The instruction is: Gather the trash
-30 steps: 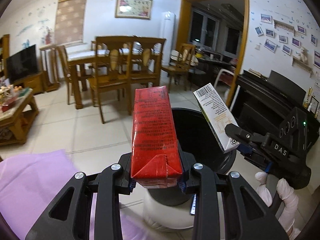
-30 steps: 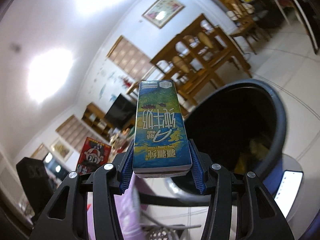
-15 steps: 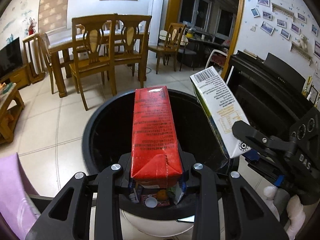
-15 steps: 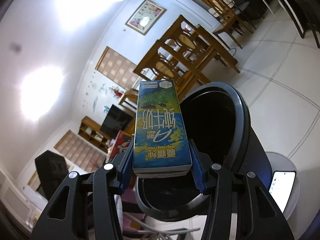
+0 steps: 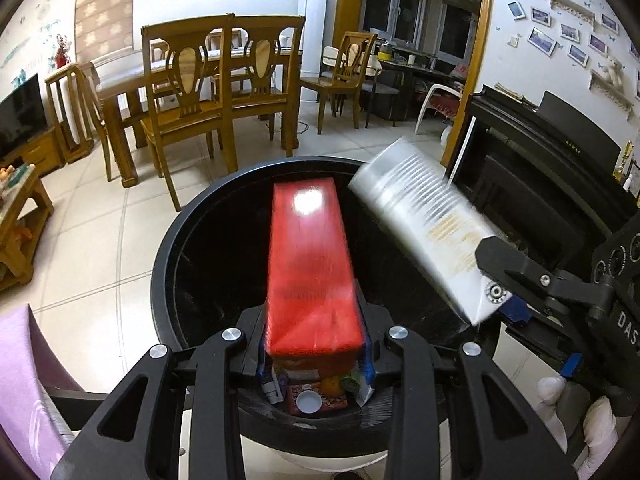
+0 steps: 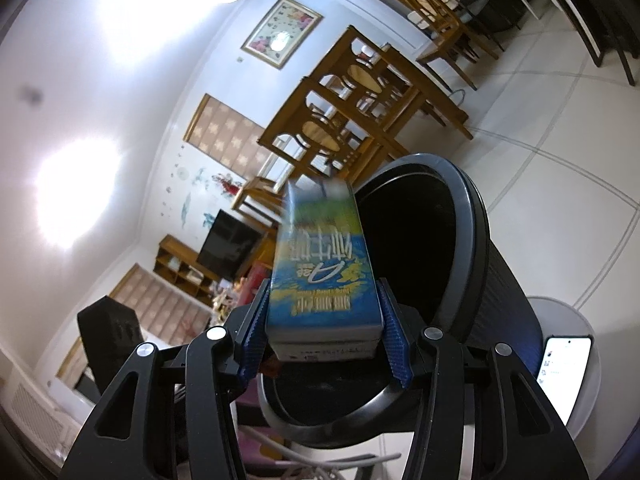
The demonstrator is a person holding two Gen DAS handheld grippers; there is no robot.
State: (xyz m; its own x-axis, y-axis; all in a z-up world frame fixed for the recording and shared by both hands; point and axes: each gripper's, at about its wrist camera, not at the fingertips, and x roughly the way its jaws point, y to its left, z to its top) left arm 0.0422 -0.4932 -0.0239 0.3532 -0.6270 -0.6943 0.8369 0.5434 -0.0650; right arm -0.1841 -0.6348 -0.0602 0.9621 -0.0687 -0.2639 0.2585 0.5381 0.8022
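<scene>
Cartons hang above the black bin (image 5: pixel 168 264): your left gripper (image 5: pixel 316 350) has just eased its jaws around the red carton (image 5: pixel 312 264), your right gripper (image 6: pixel 324 332) likewise around the blue carton (image 6: pixel 324 264), both blurred, slipping.

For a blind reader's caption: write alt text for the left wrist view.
A red carton, blurred, slips between the left claw's jaws, which have just been opening, over a black trash bin with litter inside. Beside it a blurred white carton tilts from the right claw, also just opening.
</scene>
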